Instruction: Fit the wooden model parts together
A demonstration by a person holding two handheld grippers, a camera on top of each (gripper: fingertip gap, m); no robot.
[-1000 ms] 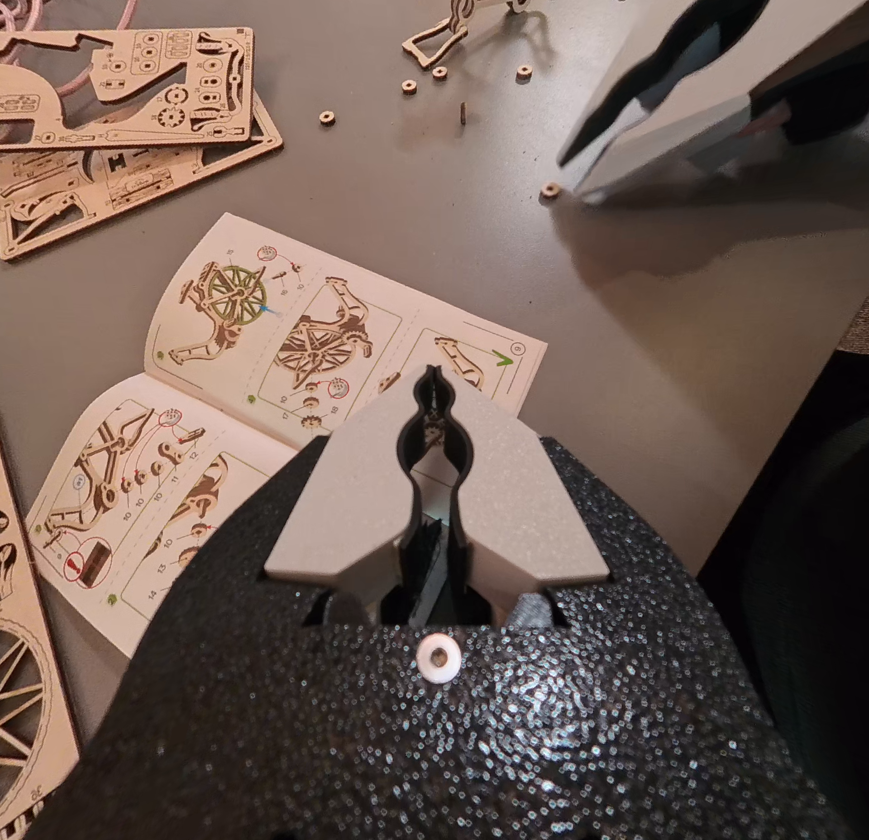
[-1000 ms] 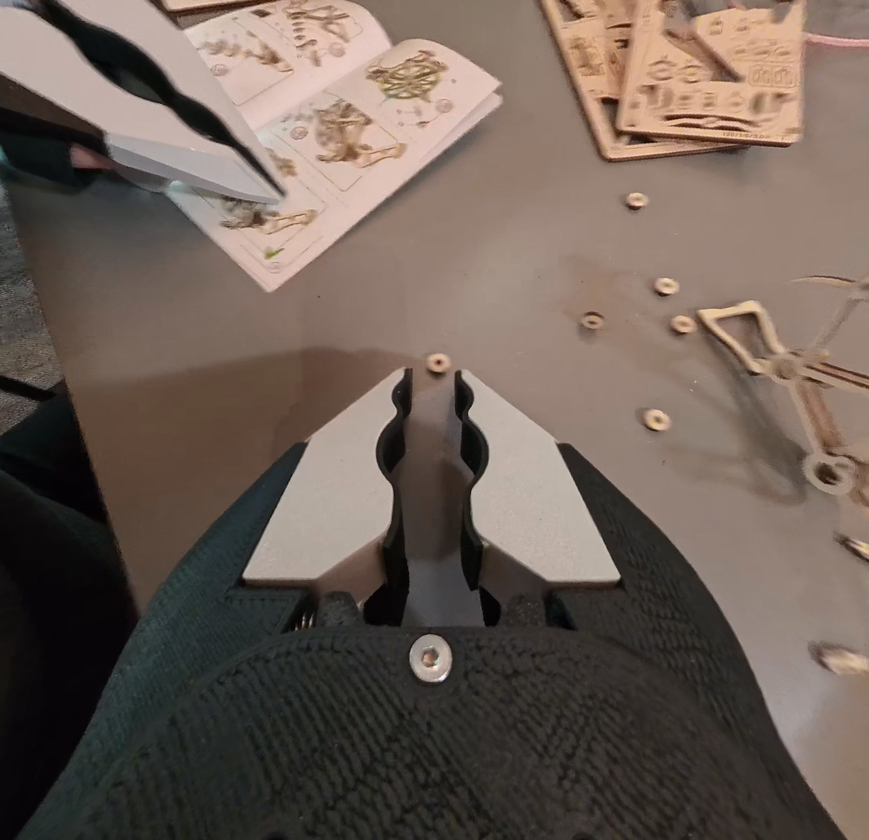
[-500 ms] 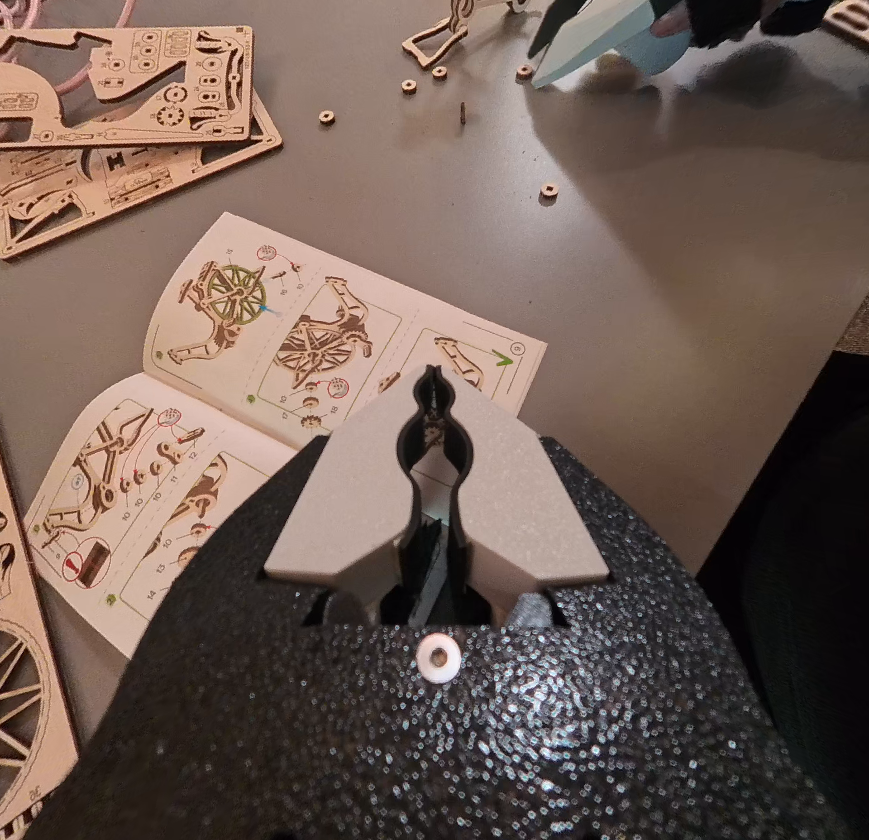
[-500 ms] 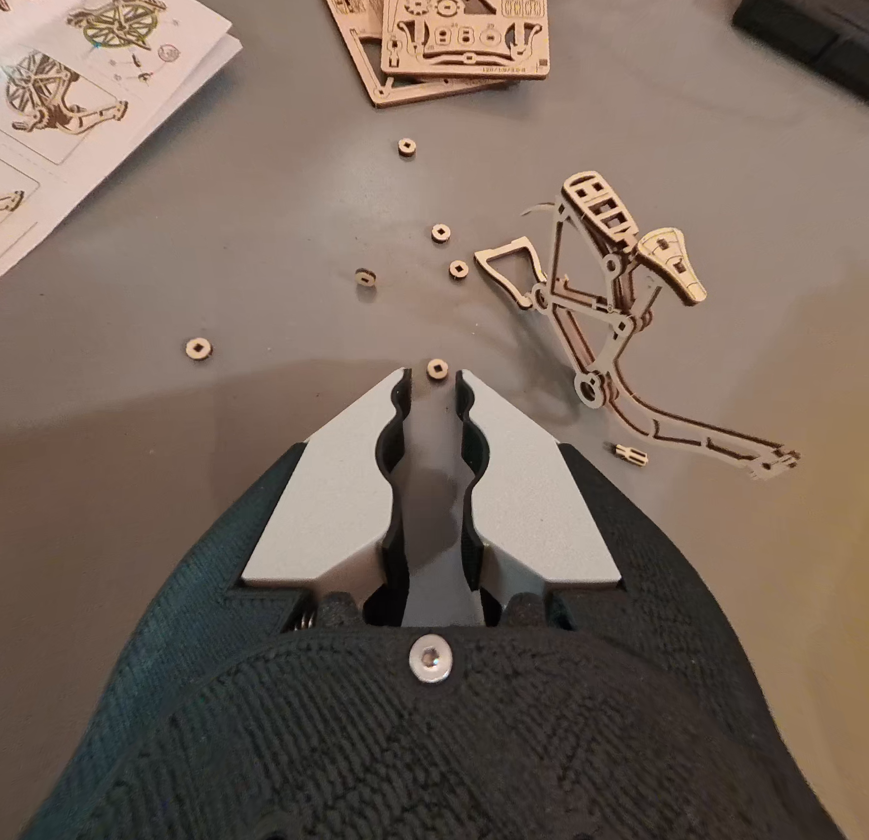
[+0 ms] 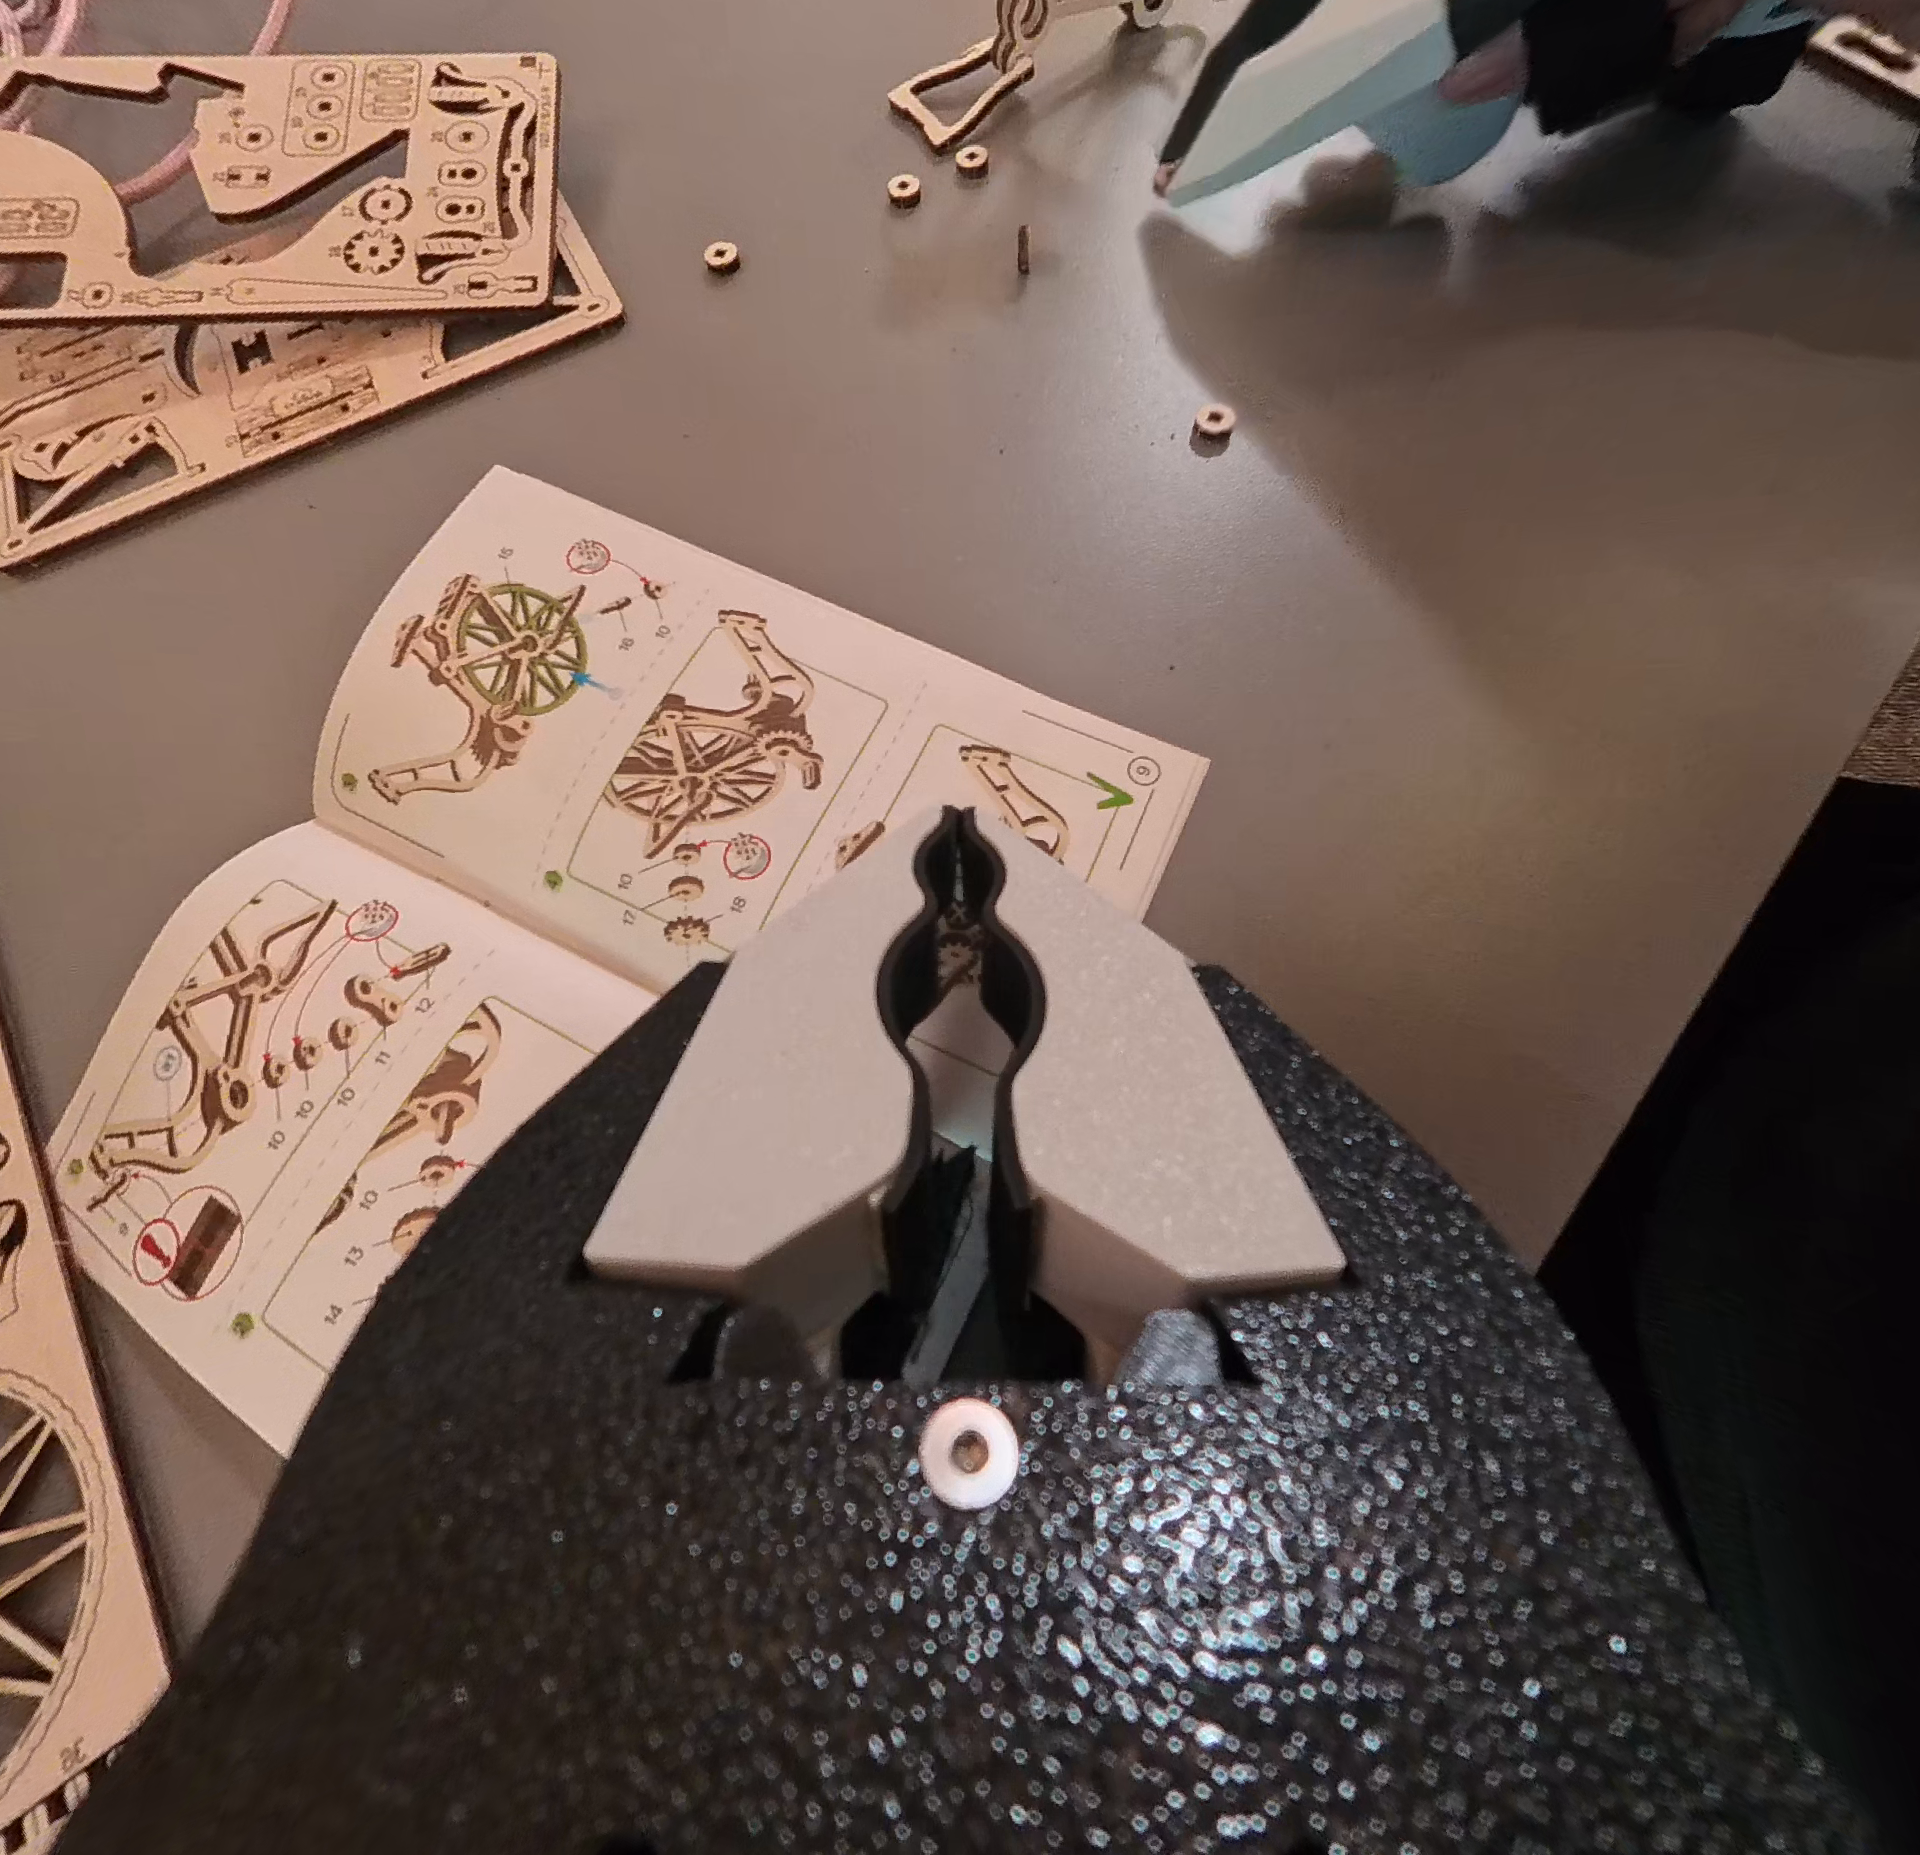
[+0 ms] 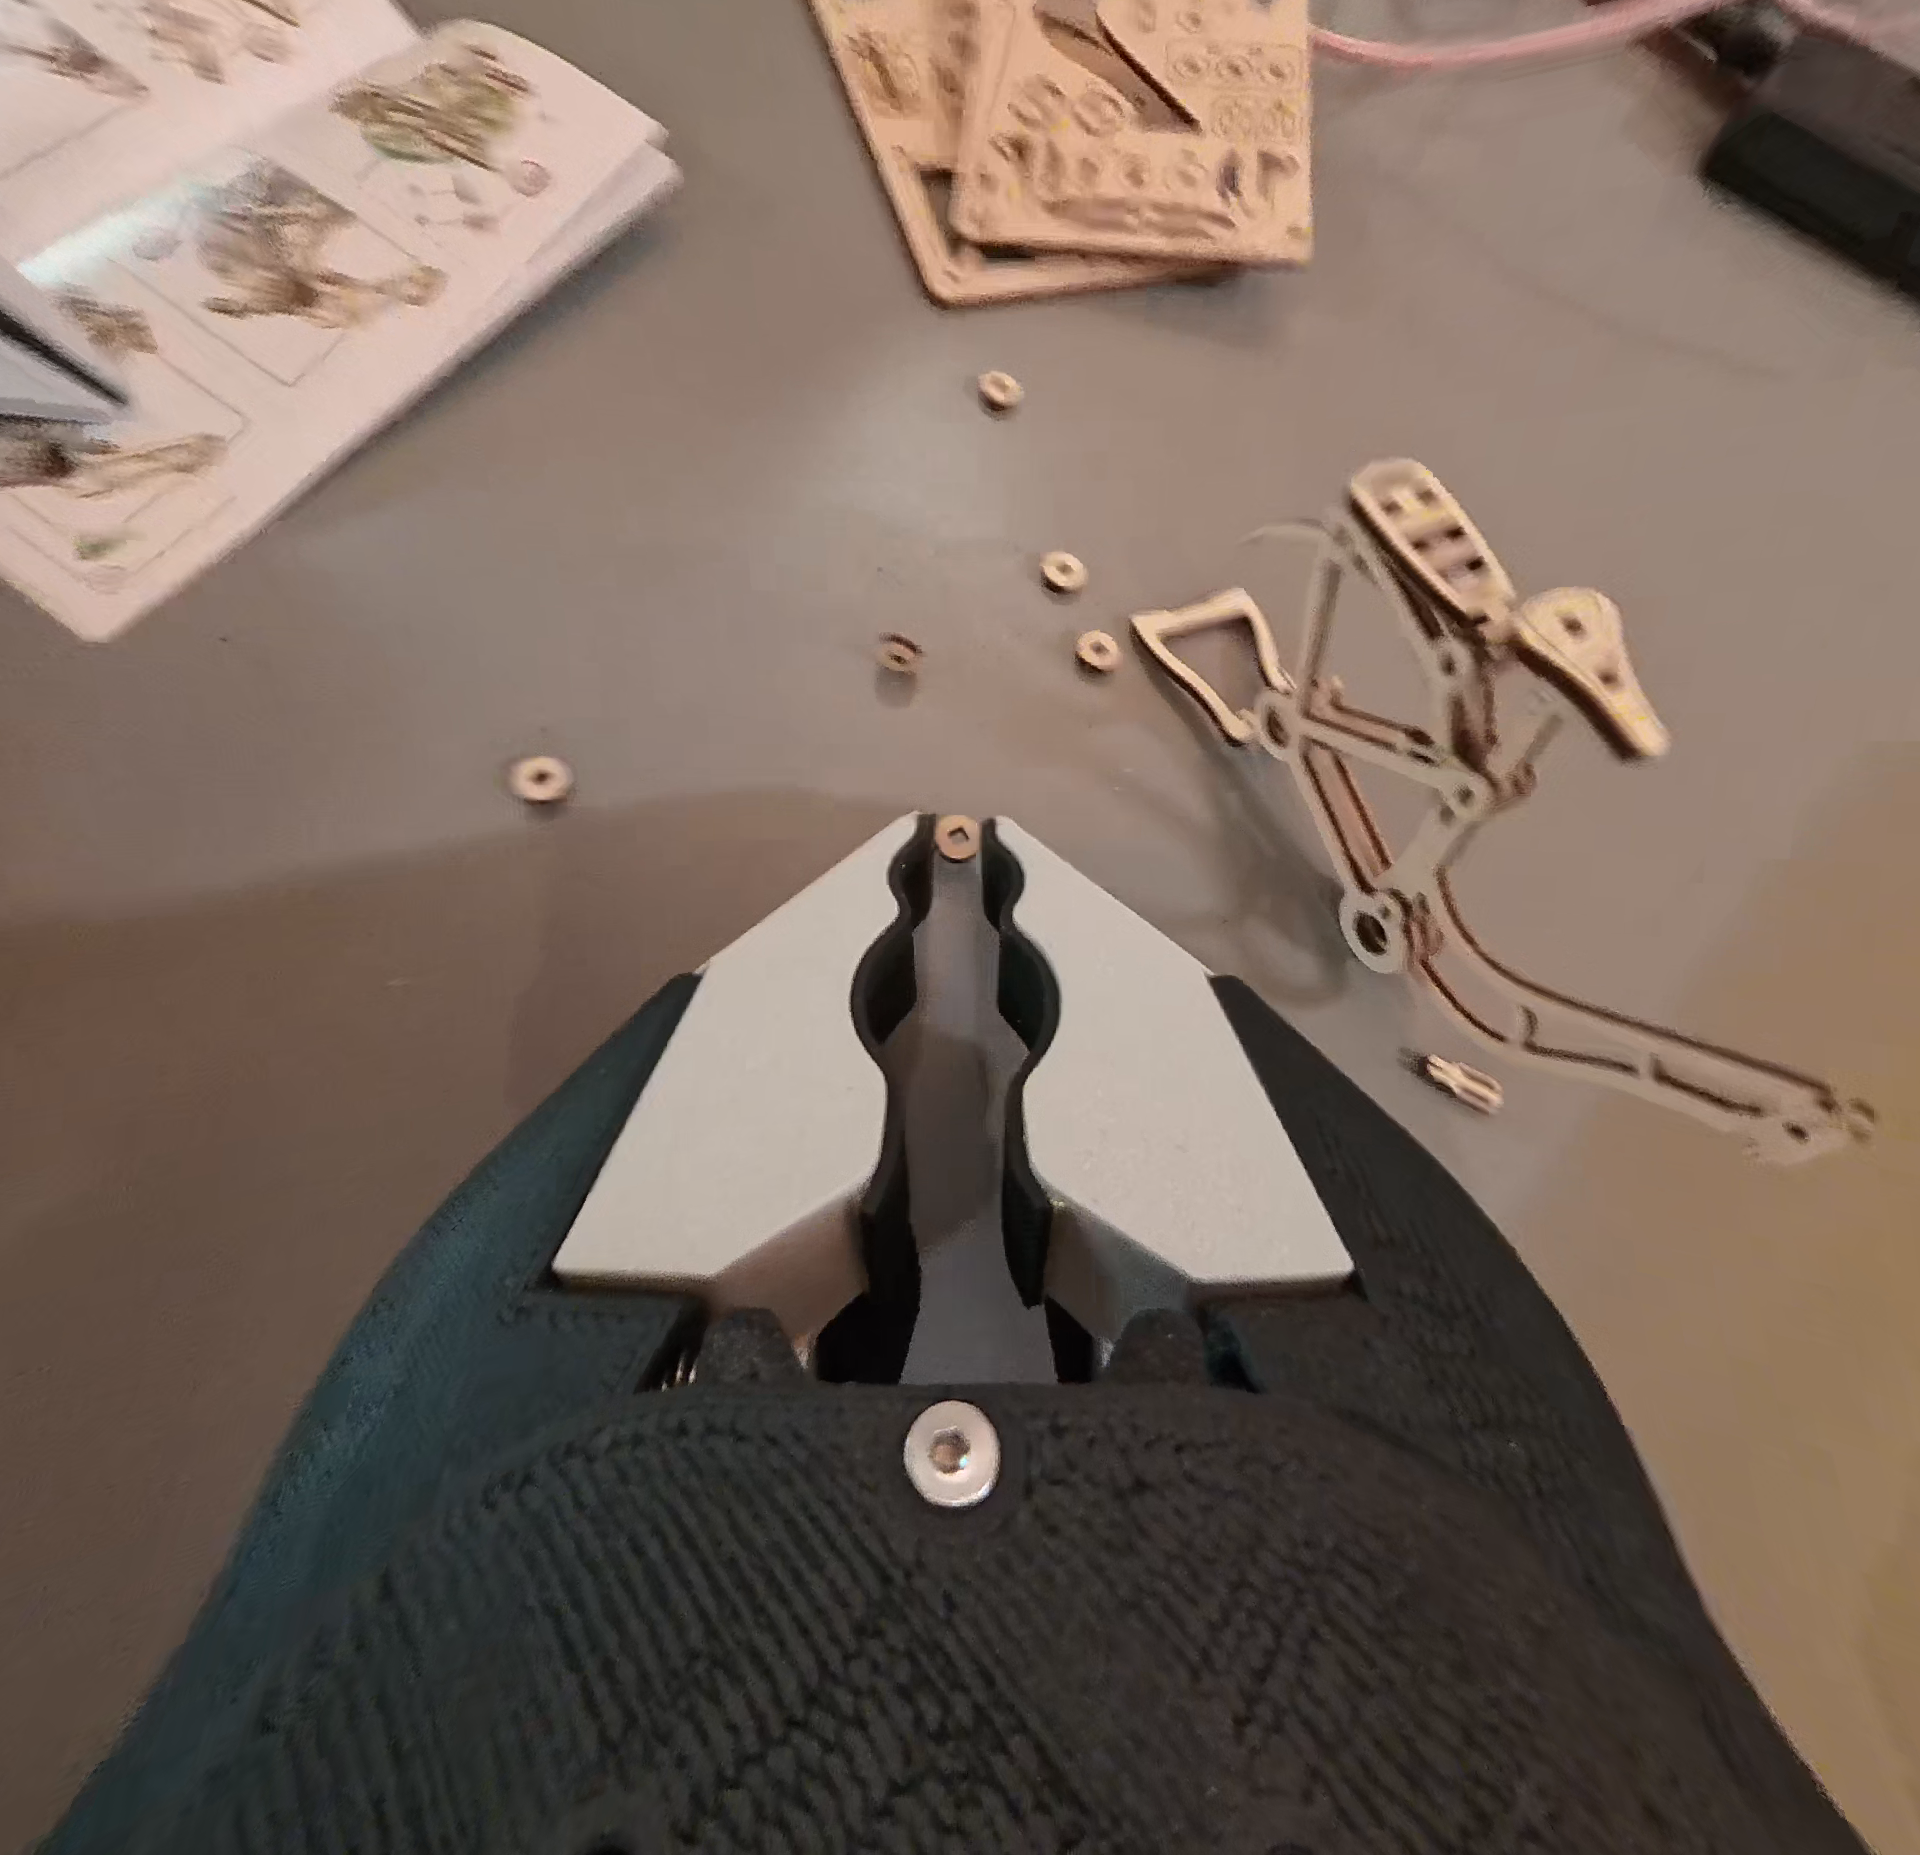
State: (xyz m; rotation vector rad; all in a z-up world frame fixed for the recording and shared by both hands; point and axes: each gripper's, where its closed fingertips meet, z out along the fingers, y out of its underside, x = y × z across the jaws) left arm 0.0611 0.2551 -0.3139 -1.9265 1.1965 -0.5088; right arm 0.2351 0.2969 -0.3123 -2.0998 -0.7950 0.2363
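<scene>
My right gripper point(image 6: 956, 826) is low over the grey table, its jaws closed in on a small wooden ring point(image 6: 956, 835) pinched between the tips. The partly built wooden frame point(image 6: 1455, 766) lies just right of it. Loose wooden rings point(image 6: 538, 777) point(image 6: 1096, 650) lie ahead of it, and a short pin point(image 6: 1465, 1083) lies to its right. My left gripper point(image 5: 961, 818) is shut and hovers over the open instruction booklet point(image 5: 623, 766). A small gear shape shows in its jaw gap; I cannot tell whether it is held or printed. The left wrist view shows the right gripper point(image 5: 1174, 169) far off, by the frame point(image 5: 1039, 29).
Stacked wooden part sheets point(image 5: 260, 195) point(image 6: 1122, 143) lie at the back of the table. A sheet with a wheel point(image 5: 52, 1493) lies at the near left. A pink cable and a black box point(image 6: 1818, 174) are at the far right. The table edge point(image 5: 1714, 922) runs close on the right. The tips of one gripper are about 20 cm away from the tips of the other. The short pin point(image 6: 1465, 1083) is closer to my right gripper, around 10 cm from its tips; the left tips are 30 cm off.
My right gripper moved from the near ring towards the frame, came down and closed its jaws on a small ring. My left gripper stayed still and shut.
</scene>
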